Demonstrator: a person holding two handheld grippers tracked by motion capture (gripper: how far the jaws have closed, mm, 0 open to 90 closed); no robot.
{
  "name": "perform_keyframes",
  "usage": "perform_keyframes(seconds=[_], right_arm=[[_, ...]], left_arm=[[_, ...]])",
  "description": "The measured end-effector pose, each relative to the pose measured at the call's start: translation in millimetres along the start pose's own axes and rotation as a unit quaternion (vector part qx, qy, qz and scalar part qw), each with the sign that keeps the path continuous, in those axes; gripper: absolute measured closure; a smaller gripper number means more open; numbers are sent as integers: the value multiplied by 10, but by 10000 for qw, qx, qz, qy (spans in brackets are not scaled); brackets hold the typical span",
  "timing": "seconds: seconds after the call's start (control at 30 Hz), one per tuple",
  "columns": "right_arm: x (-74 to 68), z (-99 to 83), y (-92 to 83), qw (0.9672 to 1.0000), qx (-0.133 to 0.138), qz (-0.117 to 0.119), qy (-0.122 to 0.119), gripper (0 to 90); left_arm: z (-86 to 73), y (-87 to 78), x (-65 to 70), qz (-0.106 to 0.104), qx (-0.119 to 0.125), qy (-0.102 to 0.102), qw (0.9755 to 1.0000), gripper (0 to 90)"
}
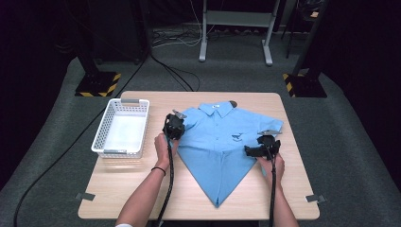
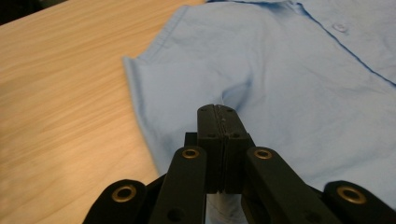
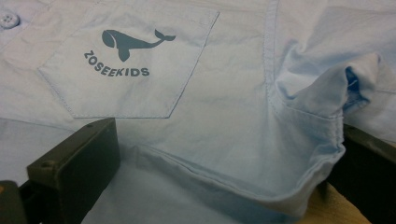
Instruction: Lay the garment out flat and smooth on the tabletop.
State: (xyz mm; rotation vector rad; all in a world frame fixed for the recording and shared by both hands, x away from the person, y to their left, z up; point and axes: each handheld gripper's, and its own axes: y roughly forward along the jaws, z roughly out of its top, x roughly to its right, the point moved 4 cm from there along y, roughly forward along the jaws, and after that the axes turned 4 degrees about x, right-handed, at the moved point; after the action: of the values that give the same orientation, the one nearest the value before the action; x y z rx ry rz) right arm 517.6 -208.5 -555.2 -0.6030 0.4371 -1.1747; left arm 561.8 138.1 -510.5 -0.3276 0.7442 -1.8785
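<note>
Left claw (image 2: pixel 223 122) clamped on shirt (image 2: pixel 289 79)

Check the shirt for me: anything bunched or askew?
Yes. The sleeve cuff by the right gripper is crumpled and curls up, not flat. The shirt has its lower sides folded in to a point.

A white perforated basket (image 1: pixel 121 128) sits near the left edge of the wooden tabletop (image 1: pixel 142 189). Grey tape tabs (image 1: pixel 85 196) mark the near corners. Two yellow-black striped stand bases (image 1: pixel 98 84) rest on the grey floor beyond the far edge.
</note>
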Motion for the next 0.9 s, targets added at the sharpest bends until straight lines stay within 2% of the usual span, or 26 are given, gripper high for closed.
perform_keyframes(seconds=[0.1, 0.23, 0.27, 0.3, 0.4, 0.57, 0.67, 0.77, 0.8, 0.9], right_arm=[[0, 0, 0, 10000, 2, -5, 2, 0], [0, 0, 0, 10000, 2, -6, 1, 0], [0, 0, 0, 10000, 2, -6, 1, 0], [0, 0, 0, 10000, 2, -6, 1, 0], [-1, 0, 0, 10000, 2, -11, 3, 0], [-1, 0, -1, 10000, 1, -12, 5, 0], [-1, 0, -1, 10000, 1, -12, 6, 0], [-1, 0, -1, 10000, 1, -13, 6, 0], [-1, -1, -1, 10000, 0, -17, 8, 0], [-1, 0, -1, 10000, 2, -15, 5, 0]], left_arm=[[-34, -54, -97, 146, 51, -122, 9998, 890], [-108, -111, -206, 352, 64, -148, 9992, 891], [-148, -126, -251, 457, 54, -174, 9988, 891], [-148, -126, -251, 457, 54, -174, 9988, 891], [-231, -151, -330, 612, 39, -277, 9977, 891], [-316, -166, -385, 736, -3, -394, 9965, 890], [-397, -184, -389, 937, -98, -384, 9948, 889], [-436, -192, -383, 951, -109, -428, 9945, 886], [-460, -212, -386, 1051, -63, -464, 9934, 833], [-478, -234, -373, 1060, -18, -500, 9931, 694]])
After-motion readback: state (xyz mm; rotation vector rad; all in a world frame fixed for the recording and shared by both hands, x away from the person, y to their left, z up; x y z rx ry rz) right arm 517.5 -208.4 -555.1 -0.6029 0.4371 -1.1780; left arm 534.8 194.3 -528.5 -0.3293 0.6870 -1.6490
